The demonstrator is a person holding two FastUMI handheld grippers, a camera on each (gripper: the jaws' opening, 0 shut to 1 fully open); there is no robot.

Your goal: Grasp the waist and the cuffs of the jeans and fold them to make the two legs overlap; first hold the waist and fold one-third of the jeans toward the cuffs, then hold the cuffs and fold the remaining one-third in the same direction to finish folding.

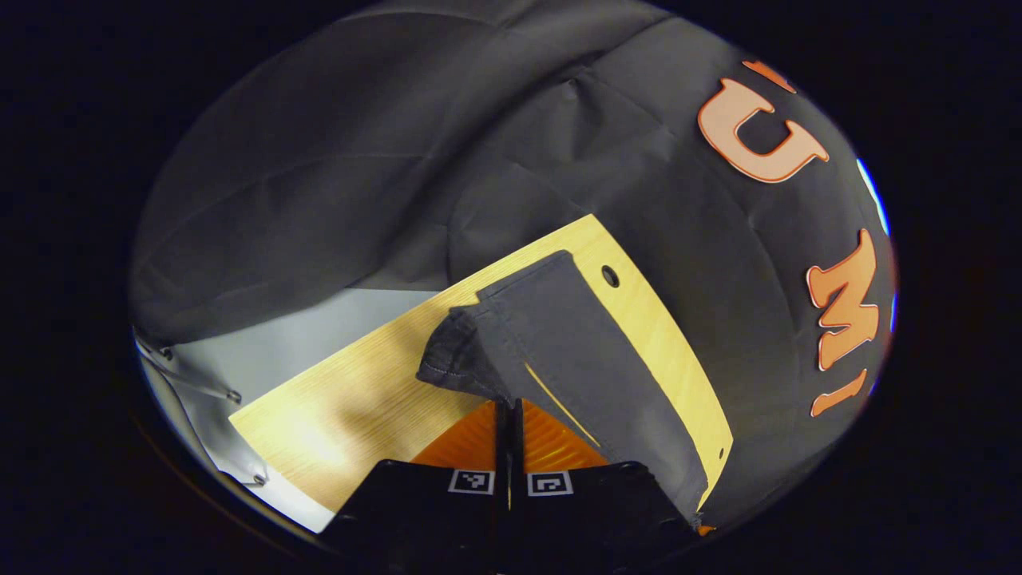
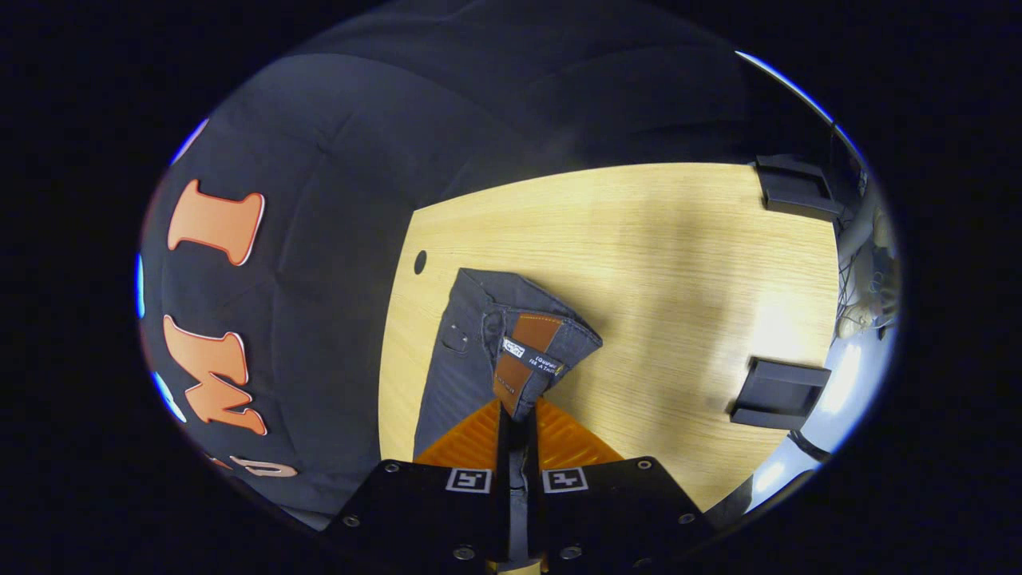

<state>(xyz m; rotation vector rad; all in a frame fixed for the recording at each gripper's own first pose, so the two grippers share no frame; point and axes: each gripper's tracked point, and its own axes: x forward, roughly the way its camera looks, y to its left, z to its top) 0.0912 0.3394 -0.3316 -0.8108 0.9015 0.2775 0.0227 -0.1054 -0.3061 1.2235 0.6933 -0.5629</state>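
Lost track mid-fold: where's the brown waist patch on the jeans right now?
In the right gripper view, the brown waist patch sits just ahead of the right tool, on the lifted waistband of the jeans over the wooden table.

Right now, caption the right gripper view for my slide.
Right claw shut on the jeans at the waist, lifting it over the wooden table.

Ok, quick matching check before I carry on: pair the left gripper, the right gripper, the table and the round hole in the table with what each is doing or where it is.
Things:
1. left gripper
2. right gripper
3. table
4. round hole

States or places:
A. near the table's edge, beside the jeans
B. shut on the hem of a leg
C. light wood, under the jeans
D. shut on the waist by the leather patch

Pairs: 1-B, 2-D, 3-C, 4-A
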